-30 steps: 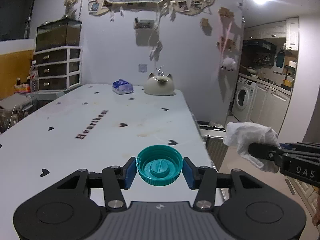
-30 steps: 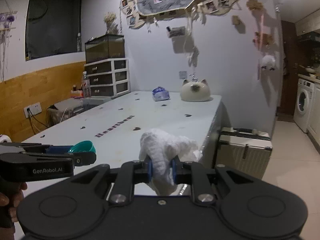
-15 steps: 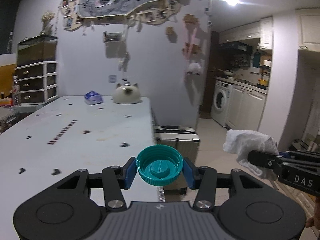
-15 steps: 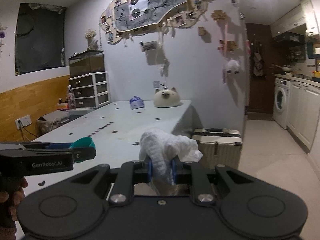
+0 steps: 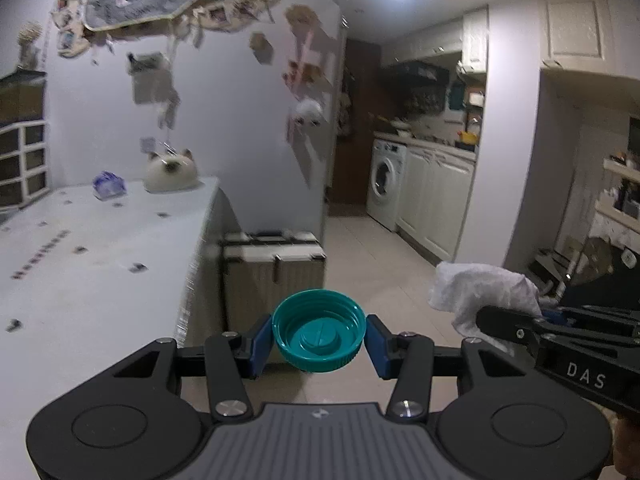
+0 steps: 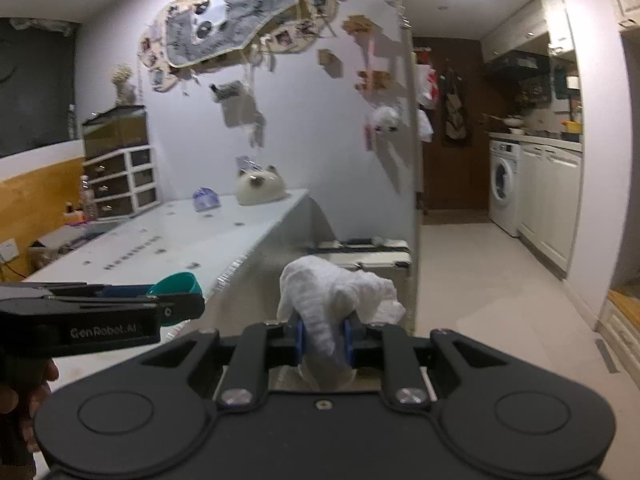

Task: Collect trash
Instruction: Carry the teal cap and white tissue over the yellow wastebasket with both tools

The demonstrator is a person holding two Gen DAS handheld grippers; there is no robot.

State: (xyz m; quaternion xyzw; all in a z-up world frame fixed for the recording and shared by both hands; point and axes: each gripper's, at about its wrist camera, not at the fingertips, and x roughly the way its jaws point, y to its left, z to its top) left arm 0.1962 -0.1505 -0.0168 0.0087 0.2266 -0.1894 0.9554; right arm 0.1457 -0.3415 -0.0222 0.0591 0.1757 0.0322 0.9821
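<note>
My left gripper (image 5: 319,338) is shut on a teal plastic bottle cap (image 5: 319,336), held open side up between the blue pads, out past the right edge of the white table (image 5: 100,280). My right gripper (image 6: 324,338) is shut on a crumpled white paper towel (image 6: 334,290), which bulges above the pads. In the left wrist view the towel (image 5: 480,292) and the right gripper's fingers (image 5: 516,330) show at the right. In the right wrist view the cap (image 6: 176,284) and the left gripper's fingers (image 6: 100,312) show at the left, with a hand (image 6: 24,384) on its grip.
A silver hard-shell suitcase (image 5: 274,268) stands on the tiled floor beside the table's end. On the table's far end sit a cat-shaped ceramic (image 5: 170,172) and a blue packet (image 5: 108,186). A washing machine (image 5: 386,184) and white cabinets (image 5: 436,200) line the kitchen to the right.
Both grippers have swung right, away from the table top toward the floor and kitchen. The cap and the paper towel stay held as before.
</note>
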